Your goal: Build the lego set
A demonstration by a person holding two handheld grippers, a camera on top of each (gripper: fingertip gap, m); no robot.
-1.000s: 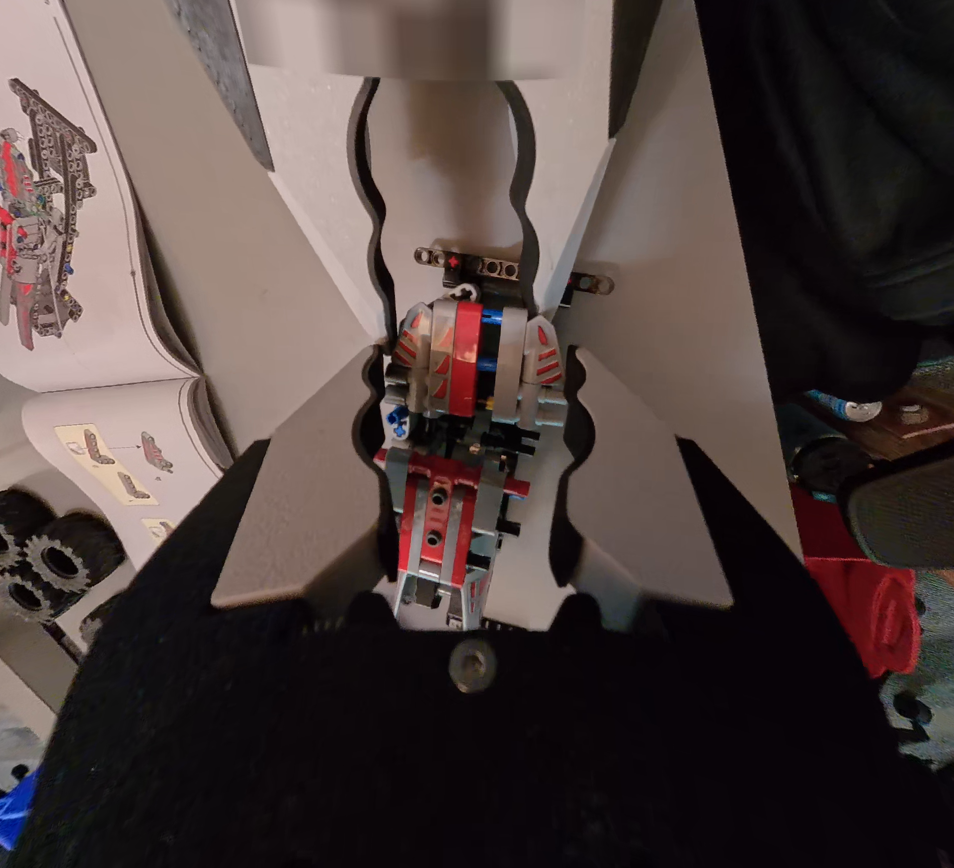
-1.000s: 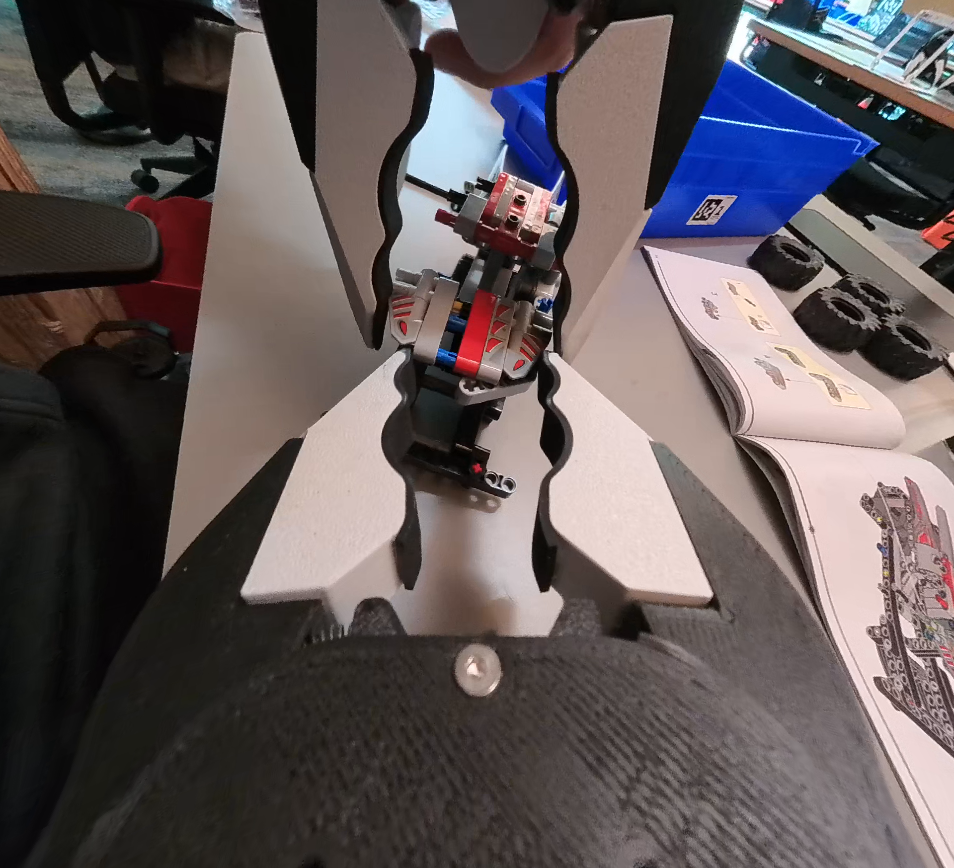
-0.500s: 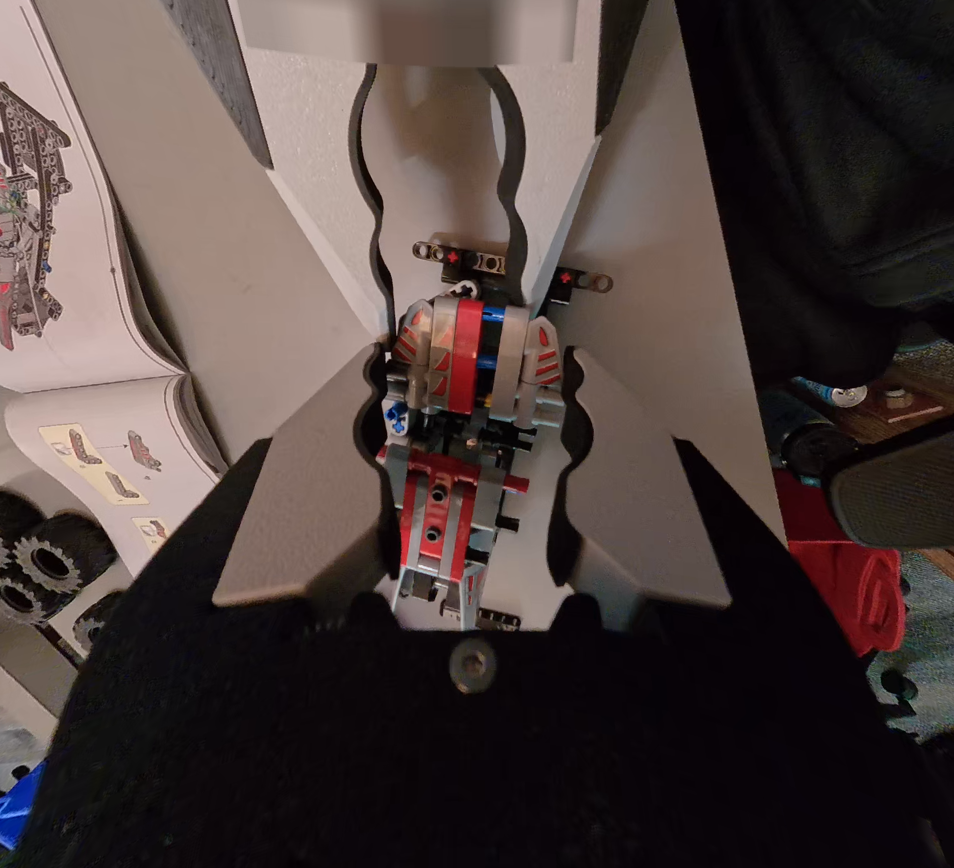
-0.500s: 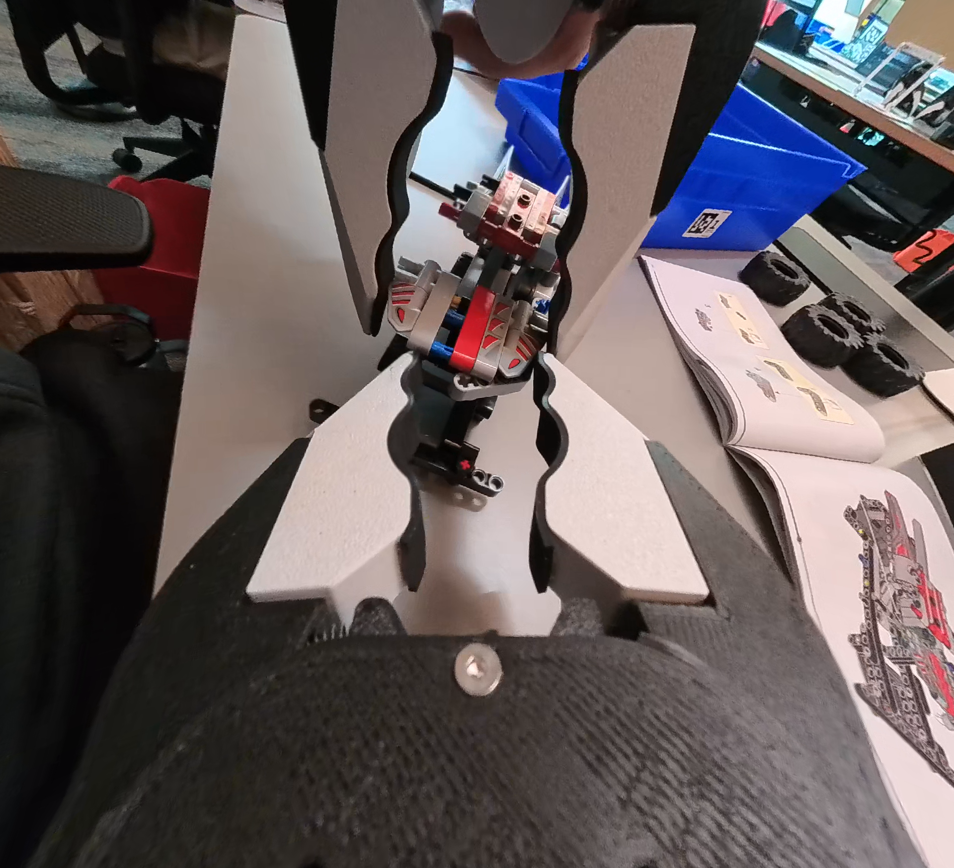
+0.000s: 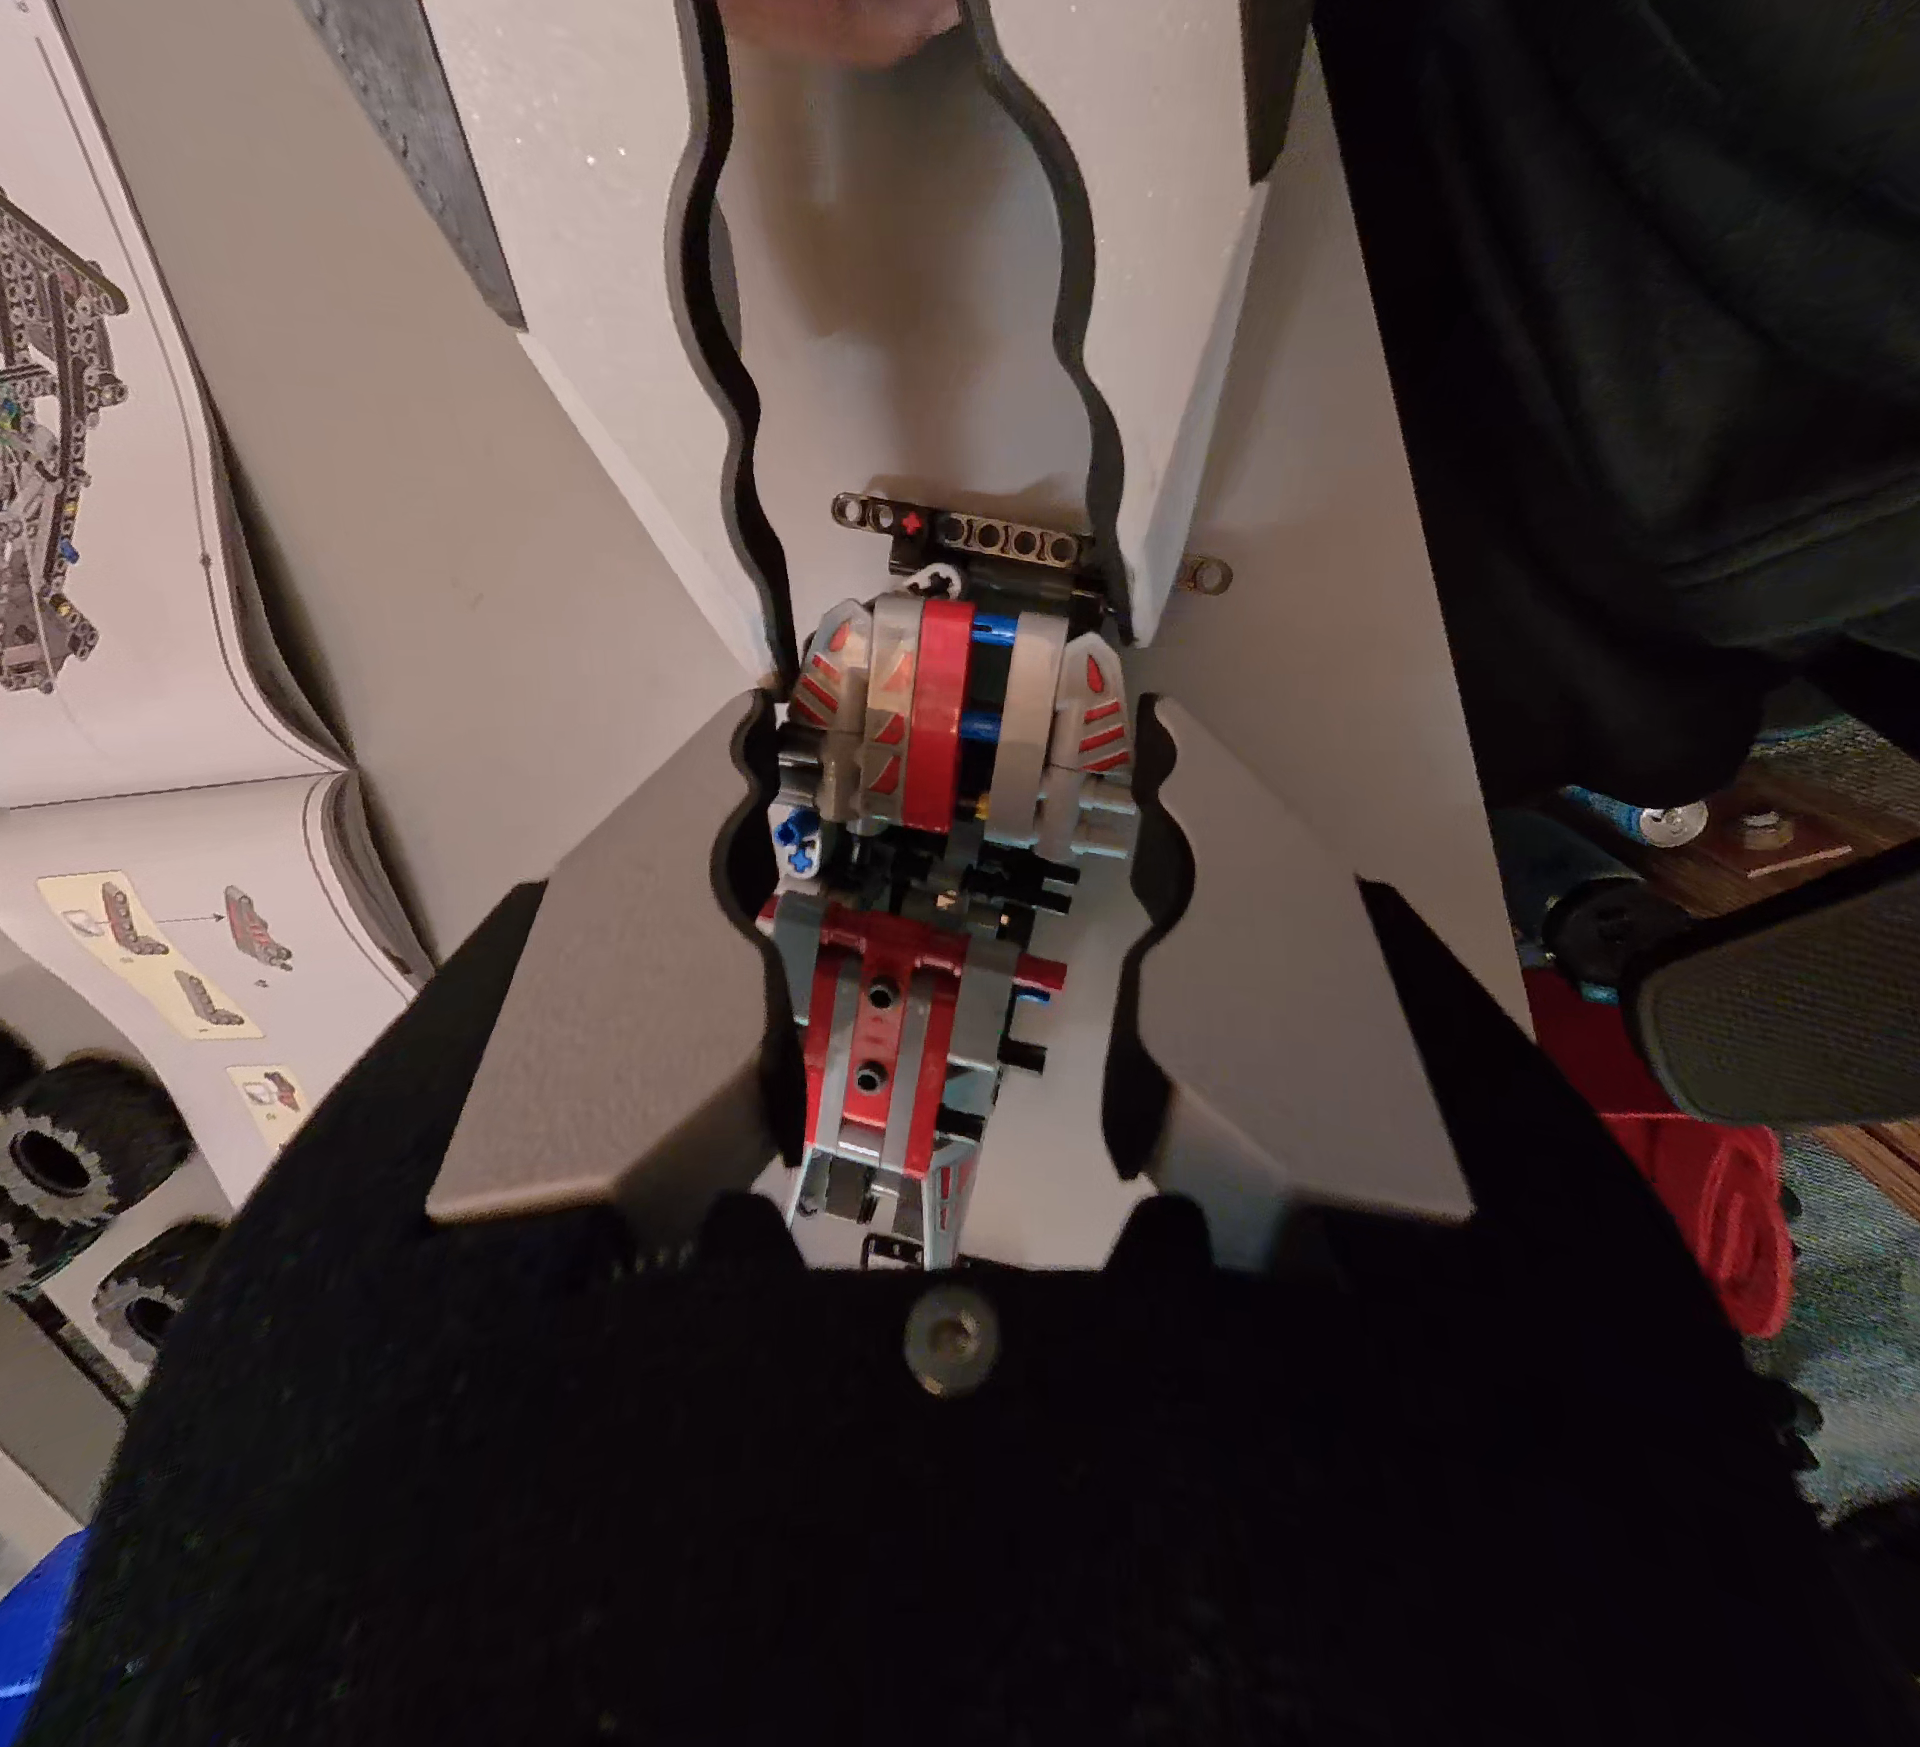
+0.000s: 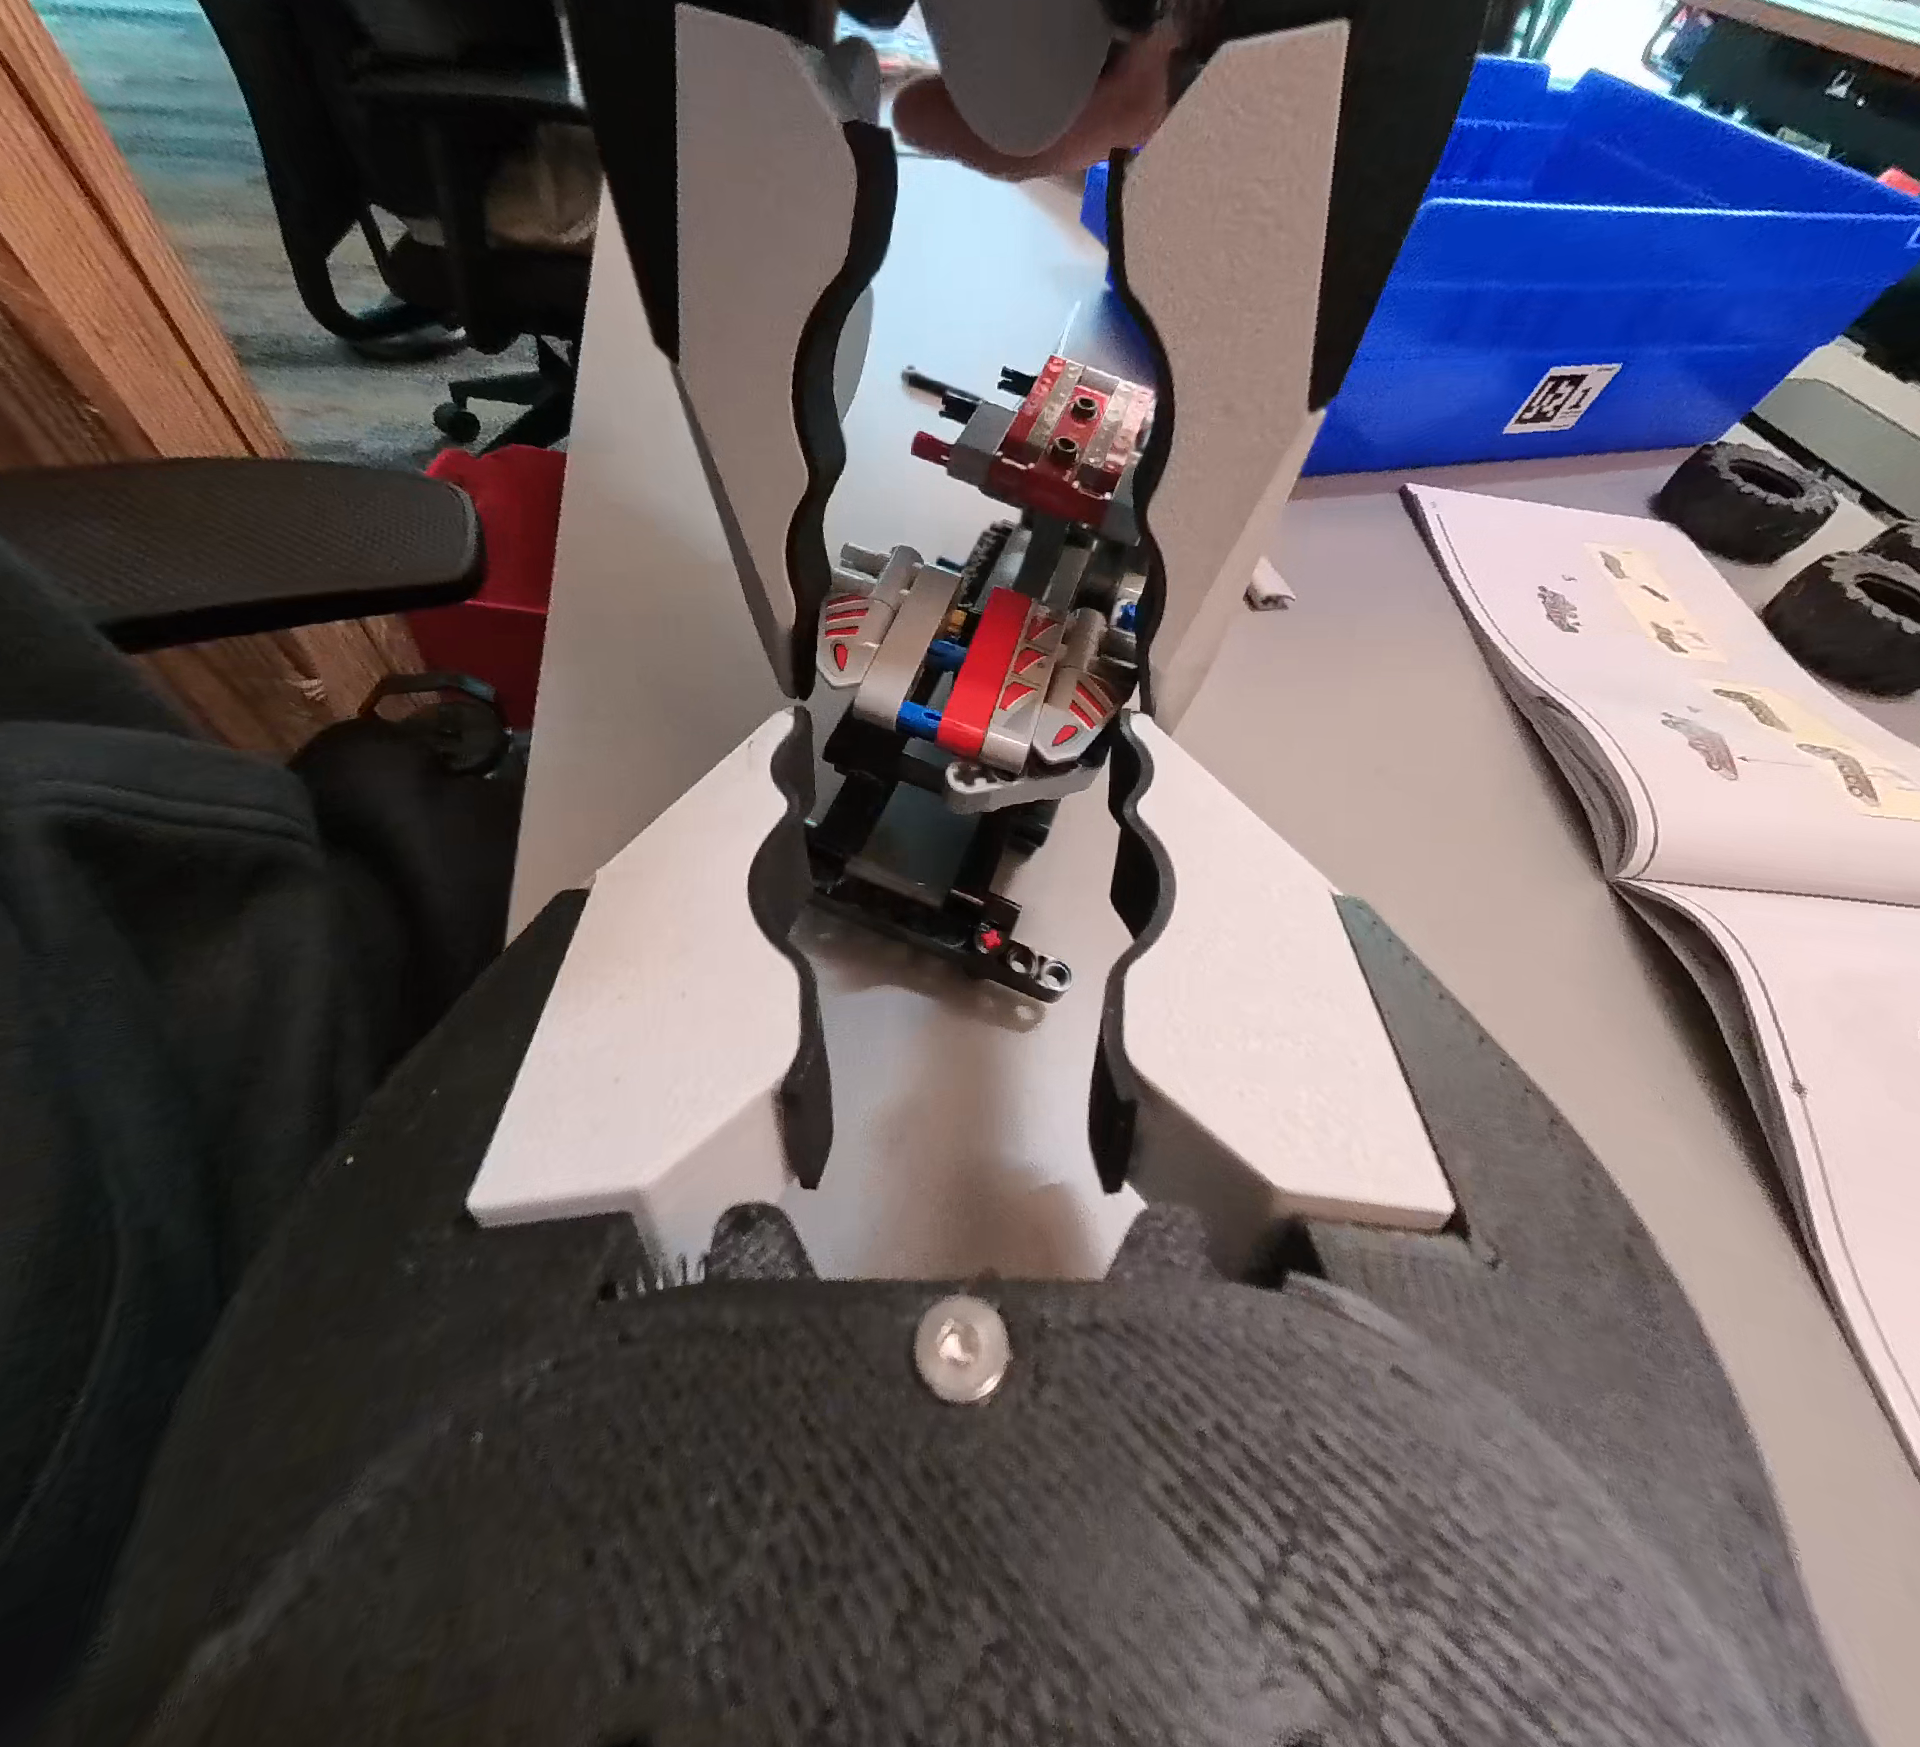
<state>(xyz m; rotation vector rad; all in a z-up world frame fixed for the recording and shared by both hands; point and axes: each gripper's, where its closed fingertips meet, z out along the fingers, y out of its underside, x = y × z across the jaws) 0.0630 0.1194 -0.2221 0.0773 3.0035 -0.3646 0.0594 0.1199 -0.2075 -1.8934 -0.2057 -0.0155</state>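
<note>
A grey, red and black lego vehicle model [image 5: 883,1022] sits between both grippers over the white table [image 5: 416,554]. My left gripper [image 5: 956,705] has its jaws closed against the model's sides at the curved grey fenders. My right gripper [image 5: 956,653] comes in from the opposite end, tip to tip with the left. In the right wrist view the model [image 6: 987,658] has its black rear beam toward me. My right gripper [image 6: 961,731] is closed on the fender area, and the left gripper [image 6: 971,700] hangs in from the top. A hand shows behind each far gripper.
An open instruction booklet [image 6: 1714,762] lies to the right, with black tyres [image 6: 1745,502] and a blue bin [image 6: 1610,295] beyond it. A small loose black piece [image 6: 935,388] lies farther along the table. A chair armrest [image 6: 239,534] stands past the table's left edge. Only a small space, under 4 cm, lies between the two pairs of fingers.
Both grippers stay closed around the model. The right wrist view has moved in closer to it. In the left wrist view the booklet has drifted left.
</note>
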